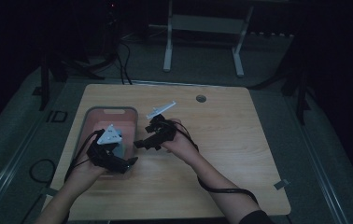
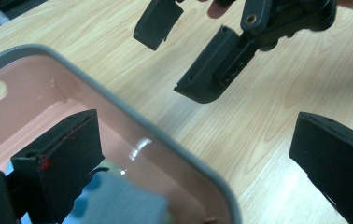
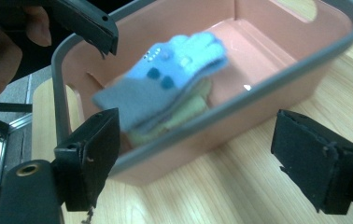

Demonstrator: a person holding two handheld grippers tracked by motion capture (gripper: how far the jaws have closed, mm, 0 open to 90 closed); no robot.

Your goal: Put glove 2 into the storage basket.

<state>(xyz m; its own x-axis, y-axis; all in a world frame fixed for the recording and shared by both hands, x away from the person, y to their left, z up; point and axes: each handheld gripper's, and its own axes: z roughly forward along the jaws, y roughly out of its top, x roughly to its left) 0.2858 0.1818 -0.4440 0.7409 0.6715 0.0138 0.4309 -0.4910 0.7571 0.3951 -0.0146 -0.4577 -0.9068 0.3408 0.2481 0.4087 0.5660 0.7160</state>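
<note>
Left gripper [image 2: 198, 154]: jaws wide apart, nothing between them, straddling the grey rim of the pink bin [image 2: 132, 116] — one jaw over the inside, the other over bare wood outside. Right gripper [image 3: 212, 158]: jaws also apart and empty, hanging just off the bin's long side and looking in at it.

Inside the bin [image 3: 277, 79] lies a blue-and-grey glove [image 3: 174, 70] stacked on a pale green one [image 3: 184, 109]. Both rest on the bin floor, touched by neither gripper. The blue glove is blurred, so whether it has fully settled is hard to call.

Step, as I judge it: gloves are in the bin, both grippers have let go, hands clearing off. Next move probably calls for pulling both grippers up and away; the left one has to lift its inner jaw over the rim without snagging it, or the light bin could drag.

In the high view the bin [image 1: 90, 114] sits toward the left edge of the worktop [image 1: 240, 154], about midway front to back, left gripper [image 1: 118, 161] over its near end, right gripper [image 1: 151, 137] just beside its right wall. Right half and near edge of the worktop are bare, with plenty of room to retreat. The two grippers are close to each other, so they should part sideways.
</note>
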